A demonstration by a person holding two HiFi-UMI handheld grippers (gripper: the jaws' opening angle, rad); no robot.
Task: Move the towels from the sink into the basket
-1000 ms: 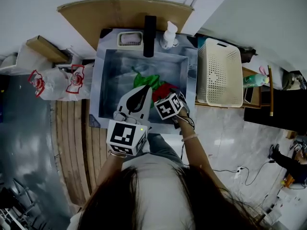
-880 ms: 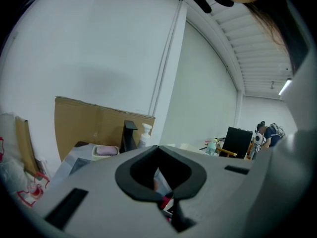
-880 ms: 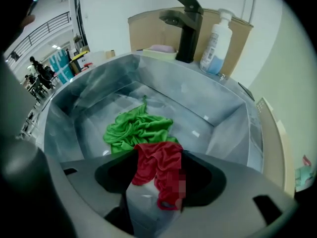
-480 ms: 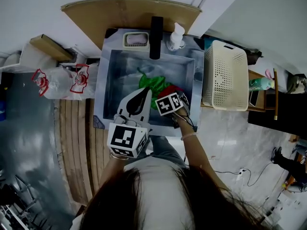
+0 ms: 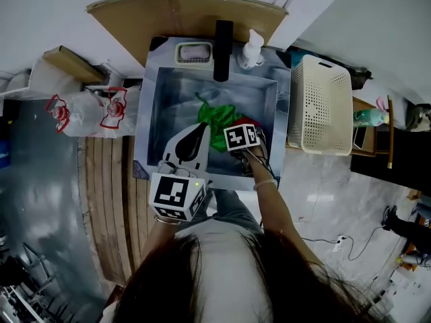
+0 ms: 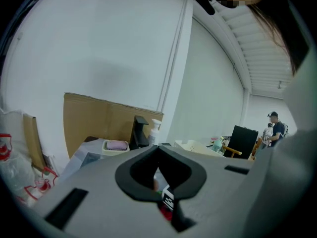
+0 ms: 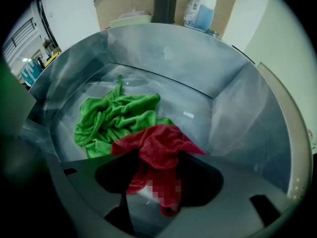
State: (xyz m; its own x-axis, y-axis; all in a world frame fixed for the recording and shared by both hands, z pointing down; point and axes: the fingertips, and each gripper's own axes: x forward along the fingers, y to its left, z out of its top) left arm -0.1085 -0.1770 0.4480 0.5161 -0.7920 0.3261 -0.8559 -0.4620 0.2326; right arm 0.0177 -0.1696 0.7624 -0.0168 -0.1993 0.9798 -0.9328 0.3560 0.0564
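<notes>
red towel (image 7: 153,140) being straddled by sink's (image 7: 233,108) right wall
right hand-held gripper (image 7: 159,180) is being lowered, spread jaws just being narrowed around the towel, unpinched; pickup is being readied.

Sink (image 5: 176,106) directly before me, two towels in it: near towel (image 7: 159,144) at right, touching far towel (image 7: 115,114), which lies left and behind. Faucet (image 5: 223,40) behind sink, centre; soap dish (image 5: 194,52) left of it, soap bottle (image 5: 251,49) right. Basket (image 5: 326,106) just right of sink. Bags (image 5: 87,110) left of sink; cardboard (image 5: 168,19) against wall behind.
</notes>
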